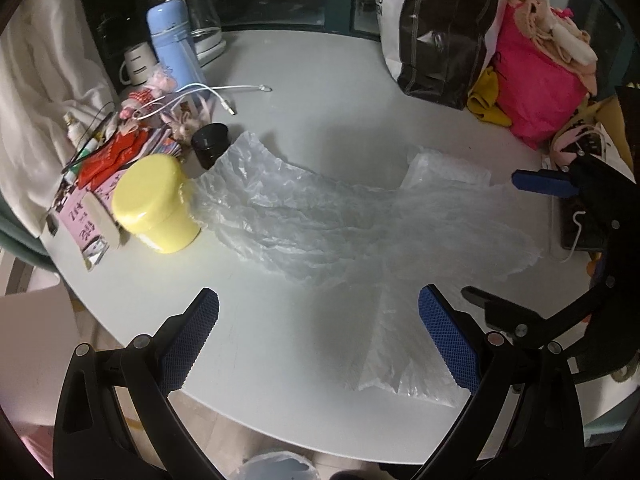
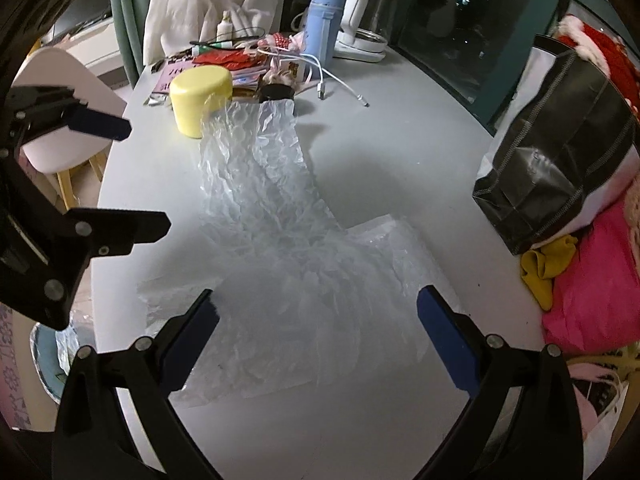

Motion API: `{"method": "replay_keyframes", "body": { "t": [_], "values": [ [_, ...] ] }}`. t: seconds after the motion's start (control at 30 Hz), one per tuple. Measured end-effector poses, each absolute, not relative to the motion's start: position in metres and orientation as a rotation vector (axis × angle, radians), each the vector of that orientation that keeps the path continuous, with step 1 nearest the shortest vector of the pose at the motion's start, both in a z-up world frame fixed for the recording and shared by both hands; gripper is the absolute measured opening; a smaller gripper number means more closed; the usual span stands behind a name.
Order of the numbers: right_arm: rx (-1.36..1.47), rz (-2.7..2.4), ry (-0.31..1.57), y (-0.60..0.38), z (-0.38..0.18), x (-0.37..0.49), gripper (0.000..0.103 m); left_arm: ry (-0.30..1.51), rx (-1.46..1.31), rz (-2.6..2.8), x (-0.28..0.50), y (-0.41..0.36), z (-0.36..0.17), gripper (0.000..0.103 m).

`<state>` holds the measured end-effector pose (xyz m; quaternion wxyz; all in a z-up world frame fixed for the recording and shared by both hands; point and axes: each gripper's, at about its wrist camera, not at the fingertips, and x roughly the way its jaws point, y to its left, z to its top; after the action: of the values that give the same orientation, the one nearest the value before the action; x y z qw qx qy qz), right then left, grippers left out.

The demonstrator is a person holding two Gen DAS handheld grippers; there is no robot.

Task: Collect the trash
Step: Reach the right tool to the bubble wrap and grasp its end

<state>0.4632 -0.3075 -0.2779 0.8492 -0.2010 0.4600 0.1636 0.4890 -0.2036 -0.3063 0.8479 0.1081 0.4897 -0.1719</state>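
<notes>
As the plastic sheet [image 1: 320,220] is thin, light and slippery, lying flat across the worktop [image 1: 304,92], pinch a crumpled fold at 12 o'clock; both the left tool [image 1: 320,340] and right tool [image 2: 318,344] gape empty.

Plastic sheet [image 1: 320,216] is thin, translucent, v. crinkled, faint sheen. Table [image 1: 320,80] is smooth, matt, pale grey. Yellow jar [image 1: 156,204] looks like smooth plastic w/ soft gloss. Blue flask [image 1: 172,44] has glossy finish, material can't tell. Kettle [image 2: 372,12] has clear glass body, white base. Dark bag [image 1: 444,28] at table's far edge is shiny, w/ pale stitching. Both grippers' pads [image 1: 188,344] are blue, rough grid texture; arms matt black plastic w/ metal rivets.
</notes>
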Motion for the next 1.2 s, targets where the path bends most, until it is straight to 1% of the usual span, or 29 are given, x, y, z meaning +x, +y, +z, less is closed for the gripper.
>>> {"method": "replay_keyframes", "body": {
  "t": [0.33,0.57,0.67,0.77,0.87,0.9,0.97,1.03,1.13,1.17,1.2],
  "values": [
    [-0.504,0.390,0.945,-0.303,-0.297,0.471,0.096,1.058,0.227,-0.412,0.504,-0.206,-0.321,0.097],
    [-0.505,0.400,0.958,-0.301,-0.306,0.473,0.095,1.069,0.212,-0.416,0.506,-0.204,-0.328,0.097],
    [-0.509,0.402,0.964,-0.299,-0.310,0.474,0.070,1.072,0.210,-0.417,0.505,-0.203,-0.329,0.097],
    [-0.505,0.396,0.971,-0.298,-0.312,0.475,0.063,1.075,0.207,-0.411,0.504,-0.202,-0.330,0.097],
    [-0.506,0.390,0.974,-0.297,-0.313,0.477,0.047,1.081,0.198,-0.406,0.503,-0.202,-0.331,0.097],
    [-0.508,0.389,0.974,-0.297,-0.313,0.476,0.043,1.081,0.196,-0.406,0.502,-0.203,-0.331,0.097],
    [-0.507,0.393,0.977,-0.296,-0.313,0.476,0.041,1.080,0.193,-0.403,0.501,-0.204,-0.331,0.097],
    [-0.506,0.399,0.979,-0.296,-0.313,0.475,0.034,1.080,0.188,-0.402,0.500,-0.205,-0.331,0.097],
    [-0.501,0.402,0.983,-0.297,-0.313,0.472,0.021,1.077,0.186,-0.402,0.499,-0.207,-0.330,0.097],
    [-0.495,0.407,0.986,-0.297,-0.313,0.472,0.018,1.076,0.186,-0.402,0.498,-0.207,-0.330,0.097],
    [-0.490,0.409,0.988,-0.298,-0.312,0.472,0.017,1.076,0.184,-0.402,0.498,-0.208,-0.329,0.097]
  ]
}}
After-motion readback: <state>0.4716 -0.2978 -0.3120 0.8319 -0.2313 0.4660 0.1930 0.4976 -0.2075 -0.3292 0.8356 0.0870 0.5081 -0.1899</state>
